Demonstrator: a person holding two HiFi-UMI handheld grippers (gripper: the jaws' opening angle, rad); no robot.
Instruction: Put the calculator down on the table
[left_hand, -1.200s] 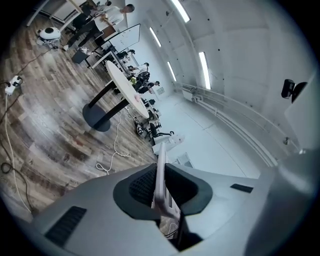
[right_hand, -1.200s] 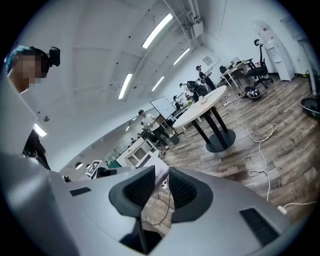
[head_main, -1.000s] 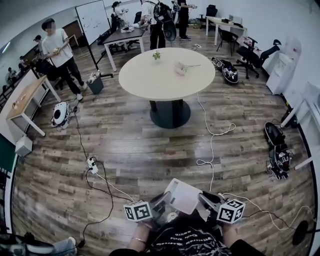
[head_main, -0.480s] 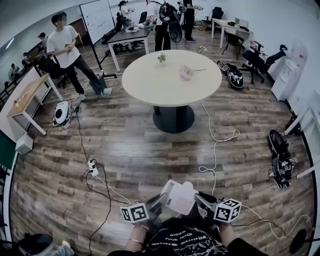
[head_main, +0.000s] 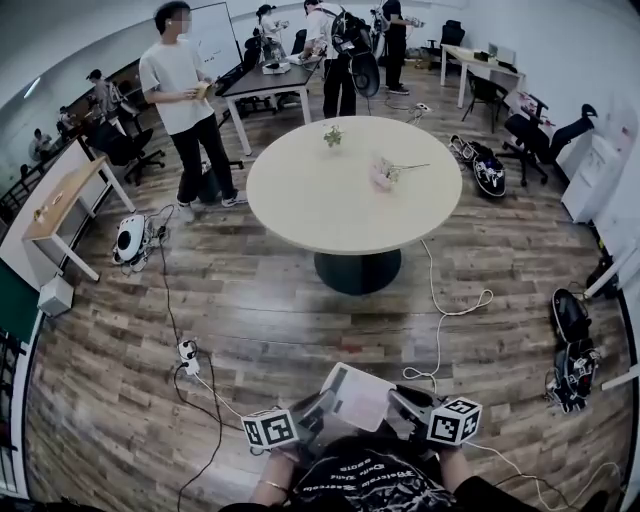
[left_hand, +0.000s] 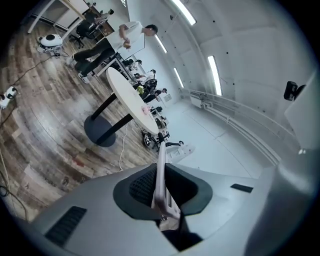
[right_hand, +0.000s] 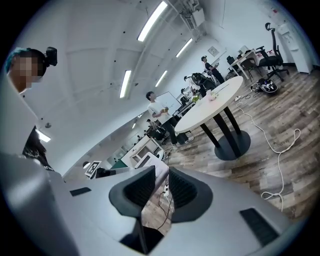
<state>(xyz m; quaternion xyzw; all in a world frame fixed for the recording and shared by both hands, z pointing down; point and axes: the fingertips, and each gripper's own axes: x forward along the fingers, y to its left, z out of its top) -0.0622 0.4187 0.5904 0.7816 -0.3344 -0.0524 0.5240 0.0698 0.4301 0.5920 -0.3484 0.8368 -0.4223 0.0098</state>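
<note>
Left gripper (head_main: 318, 410) and right gripper (head_main: 407, 408) are each pinched on an edge of the calculator (head_main: 362, 394), held between them above the floor (head_main: 250, 300). Table (head_main: 320, 195) is well ahead. If the hands drift apart, a thin edge grip could be lost and the calculator dropped.

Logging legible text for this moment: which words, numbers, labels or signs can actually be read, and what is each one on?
No text here can be read.
shirt print, bottom of the head view: light lettering, upside down and blurred, unreadable.
calculator: no digits or key labels legible.
left marker cube and right marker cube: black-and-white square patterns only, no letters.
whiteboard: too far away to read any writing.
</note>
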